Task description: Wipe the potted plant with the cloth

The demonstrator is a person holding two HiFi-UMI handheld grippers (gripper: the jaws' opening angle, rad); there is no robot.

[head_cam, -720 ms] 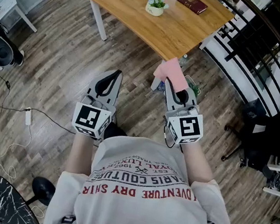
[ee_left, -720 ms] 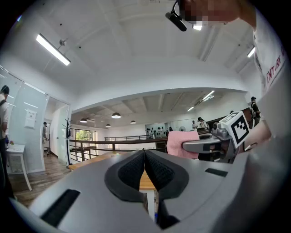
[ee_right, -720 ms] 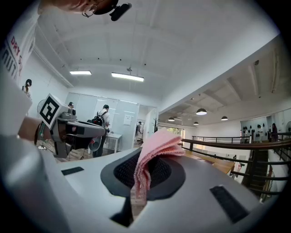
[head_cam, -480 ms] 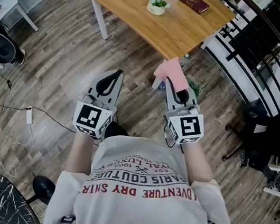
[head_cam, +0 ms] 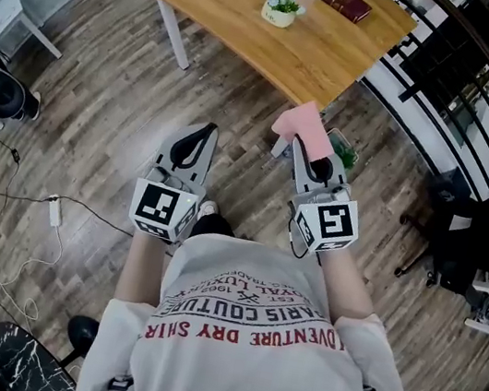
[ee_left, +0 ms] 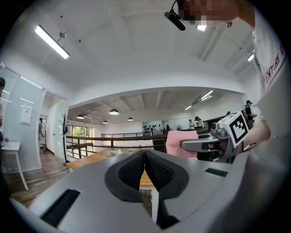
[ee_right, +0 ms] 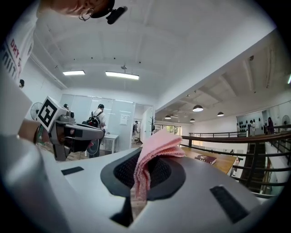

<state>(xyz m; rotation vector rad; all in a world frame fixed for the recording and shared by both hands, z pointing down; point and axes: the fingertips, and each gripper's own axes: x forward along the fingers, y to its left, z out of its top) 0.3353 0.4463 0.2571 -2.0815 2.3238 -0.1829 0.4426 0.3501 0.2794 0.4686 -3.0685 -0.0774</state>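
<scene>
A small potted plant [head_cam: 281,4] in a white pot stands on the wooden table [head_cam: 249,13] well ahead of me. A pink cloth [head_cam: 300,123] sticks out of my right gripper [head_cam: 302,144], whose jaws are shut on it; in the right gripper view the cloth [ee_right: 154,152] folds up between the dark pads. My left gripper [head_cam: 201,131] is held level beside it, shut with nothing between its jaws; in the left gripper view its pads [ee_left: 157,173] meet. Both grippers hang above the floor, short of the table's near corner.
A dark red book [head_cam: 344,1] lies on the table right of the plant. A black railing [head_cam: 446,113] runs along the right. A green thing [head_cam: 344,153] sits on the floor by the table leg. Cables [head_cam: 47,202] trail on the wooden floor at left.
The table and plant have shifted slightly up and right in the head view as I move nearer. Both grippers keep their pose, the cloth still in the right one.
</scene>
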